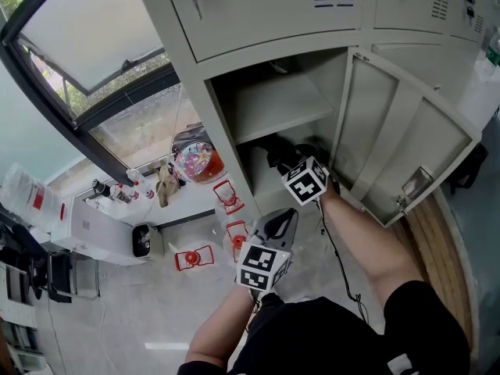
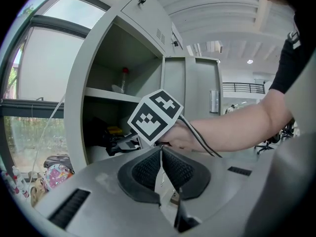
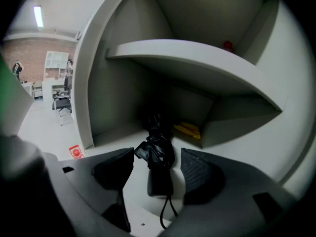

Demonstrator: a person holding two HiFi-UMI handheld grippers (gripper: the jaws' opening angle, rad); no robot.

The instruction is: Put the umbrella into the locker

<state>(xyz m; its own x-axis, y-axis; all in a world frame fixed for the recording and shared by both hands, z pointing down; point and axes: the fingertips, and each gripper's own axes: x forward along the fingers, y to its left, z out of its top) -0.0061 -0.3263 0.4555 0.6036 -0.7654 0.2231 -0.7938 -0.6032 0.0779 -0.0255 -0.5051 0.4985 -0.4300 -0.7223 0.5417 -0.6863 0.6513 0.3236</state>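
Already the black folded umbrella (image 3: 158, 149) lies on the floor of the locker's (image 1: 226, 143) lower compartment, under the shelf (image 3: 197, 58), handle end toward the near edge. The right gripper (image 3: 157, 158) reaches in with its jaws spread on either side of the umbrella, not pinching it. The left gripper (image 2: 161, 149) hangs outside, jaws pressed together on nothing. The locker door (image 1: 398, 139) stands open at right.

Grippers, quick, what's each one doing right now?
Left gripper: shut, empty.
Right gripper: open, with the umbrella lying between its jaws.
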